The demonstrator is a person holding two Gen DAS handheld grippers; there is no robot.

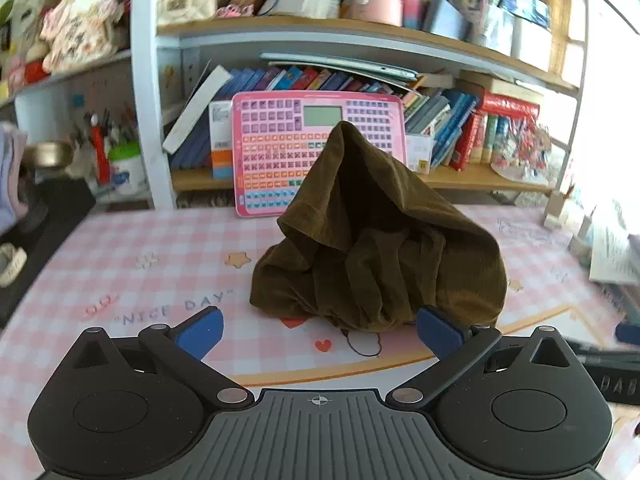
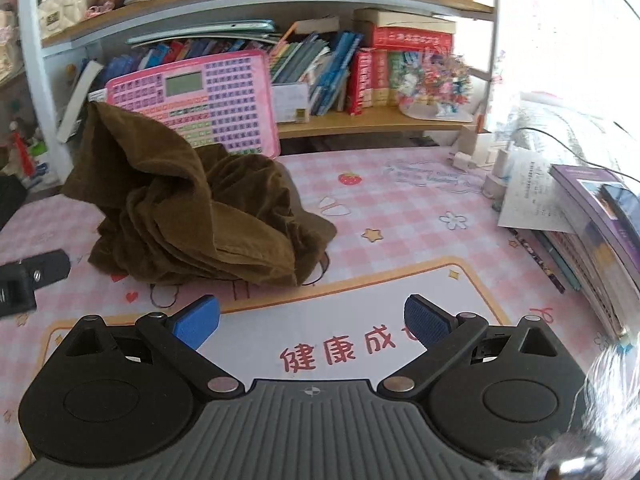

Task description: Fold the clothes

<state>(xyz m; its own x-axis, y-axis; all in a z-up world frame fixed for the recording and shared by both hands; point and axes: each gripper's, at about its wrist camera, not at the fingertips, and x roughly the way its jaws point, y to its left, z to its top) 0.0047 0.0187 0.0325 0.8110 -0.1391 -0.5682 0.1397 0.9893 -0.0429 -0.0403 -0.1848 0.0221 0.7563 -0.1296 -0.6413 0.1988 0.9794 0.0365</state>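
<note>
A dark olive-brown garment (image 1: 376,248) lies crumpled in a peaked heap on the pink checked desk mat (image 1: 132,280). It also shows in the right wrist view (image 2: 200,208), left of centre. My left gripper (image 1: 320,330) is open and empty, just in front of the heap's near edge, its right pad close to the cloth. My right gripper (image 2: 312,322) is open and empty, to the right of the heap and a little back from it. The left gripper's body (image 2: 28,280) shows at the left edge of the right wrist view.
A pink toy keyboard panel (image 1: 316,152) leans against the bookshelf (image 1: 360,32) behind the heap. Stacked books and papers (image 2: 580,216) lie along the mat's right side, with chargers and cables (image 2: 492,160) near them. Cups and pens (image 1: 120,160) stand at the left.
</note>
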